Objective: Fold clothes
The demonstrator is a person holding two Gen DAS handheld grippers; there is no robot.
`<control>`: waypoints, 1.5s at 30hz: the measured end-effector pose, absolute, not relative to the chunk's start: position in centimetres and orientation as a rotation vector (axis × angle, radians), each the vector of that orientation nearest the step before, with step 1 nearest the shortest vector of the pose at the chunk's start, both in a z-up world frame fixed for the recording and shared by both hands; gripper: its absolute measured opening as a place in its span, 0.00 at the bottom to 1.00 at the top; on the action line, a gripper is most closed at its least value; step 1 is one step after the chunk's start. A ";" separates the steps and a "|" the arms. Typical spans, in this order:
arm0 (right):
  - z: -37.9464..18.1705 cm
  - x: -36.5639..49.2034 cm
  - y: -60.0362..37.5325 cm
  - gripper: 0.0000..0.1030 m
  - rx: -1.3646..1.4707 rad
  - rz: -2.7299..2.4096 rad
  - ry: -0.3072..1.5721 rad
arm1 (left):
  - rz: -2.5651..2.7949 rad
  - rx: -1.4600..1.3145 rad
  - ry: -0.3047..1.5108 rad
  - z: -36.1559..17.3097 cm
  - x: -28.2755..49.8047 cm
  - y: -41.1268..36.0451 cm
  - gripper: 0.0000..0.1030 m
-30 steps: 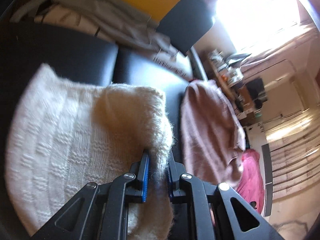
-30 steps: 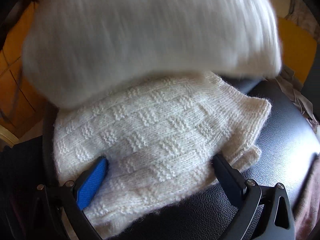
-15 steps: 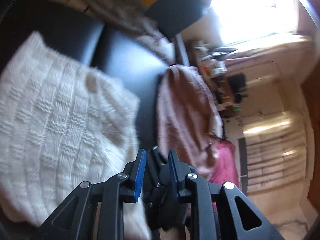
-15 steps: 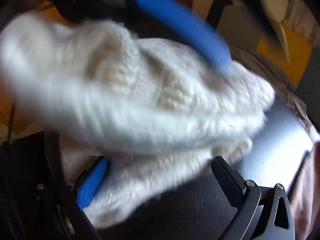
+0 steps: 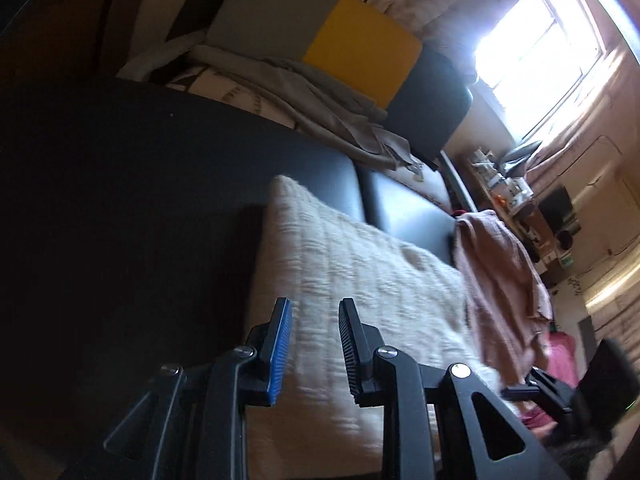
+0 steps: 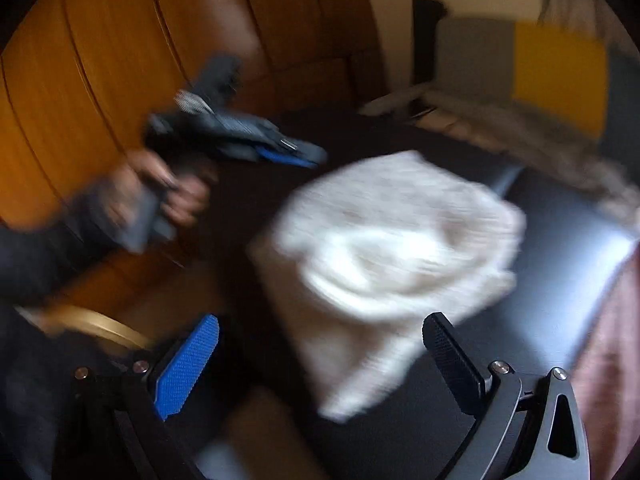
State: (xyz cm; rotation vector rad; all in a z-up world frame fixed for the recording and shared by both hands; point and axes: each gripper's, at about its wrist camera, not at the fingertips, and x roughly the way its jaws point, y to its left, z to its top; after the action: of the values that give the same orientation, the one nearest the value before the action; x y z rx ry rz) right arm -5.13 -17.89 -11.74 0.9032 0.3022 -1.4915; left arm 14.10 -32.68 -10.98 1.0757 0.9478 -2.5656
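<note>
A cream knitted sweater (image 5: pixel 360 280) lies folded on the black leather sofa seat (image 5: pixel 160 184). In the right wrist view the sweater (image 6: pixel 392 240) is blurred, doubled over on itself. My left gripper (image 5: pixel 314 312) hovers above the sweater's near edge, its jaws a small gap apart and holding nothing. It also shows in the right wrist view (image 6: pixel 296 154), held in a hand at the left, off the sweater. My right gripper (image 6: pixel 320 340) is wide open and empty, just in front of the sweater's near corner.
A pink-brown cloth (image 5: pixel 500 280) lies on the sofa to the sweater's right. Grey clothes (image 5: pixel 312 100) and a grey, yellow and black cushion (image 5: pixel 360 52) sit at the back. Wood panelling (image 6: pixel 100 60) stands at the left. A bright window (image 5: pixel 540 52) is far right.
My left gripper let go of the sweater's edge, opened a little and pulled back to the left. The lifted half dropped onto the rest. My right gripper backed away, still open.
</note>
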 end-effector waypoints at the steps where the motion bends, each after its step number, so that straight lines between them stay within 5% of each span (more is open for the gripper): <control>1: -10.9 -4.1 -19.3 1.00 0.950 -1.466 0.266 | -2.578 1.064 0.959 -11.3 14.0 -32.7 0.23; 14: -18.1 -4.5 -19.2 1.00 1.255 -1.318 -0.119 | -2.826 1.118 0.750 -14.9 10.5 -26.6 0.23; 25: -13.5 -5.6 -15.5 0.98 1.207 -1.529 -0.331 | -2.828 0.976 1.043 -13.5 14.6 -30.4 0.23; 34: -15.2 -10.7 -18.6 0.98 1.360 -1.650 -0.514 | -2.795 0.995 1.043 -14.5 20.9 -31.1 0.24; 39: -15.1 -11.1 -20.0 0.99 1.352 -1.734 -0.540 | -2.839 0.950 1.289 -15.8 24.1 -30.0 0.24; 40: -14.7 -10.9 -20.5 0.91 1.329 -1.754 -0.496 | -2.848 0.963 1.310 -16.1 24.6 -29.5 0.24; 41: -14.3 -10.6 -20.9 0.66 1.308 -1.788 -0.436 | -2.857 0.976 1.331 -16.4 25.0 -29.0 0.24; 43: -14.1 -10.8 -21.7 0.33 1.308 -1.811 -0.372 | -2.879 1.022 1.347 -17.0 25.4 -27.8 0.24; 45: -14.3 -11.1 -22.2 0.31 1.334 -1.818 -0.350 | -2.863 1.079 1.440 -18.1 24.9 -26.8 0.25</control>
State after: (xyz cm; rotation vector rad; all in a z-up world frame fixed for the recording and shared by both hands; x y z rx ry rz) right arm -11.08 -22.17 -14.32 1.3335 -0.3498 -1.8180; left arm 24.90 -26.83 -18.14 1.0792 1.4396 -2.8631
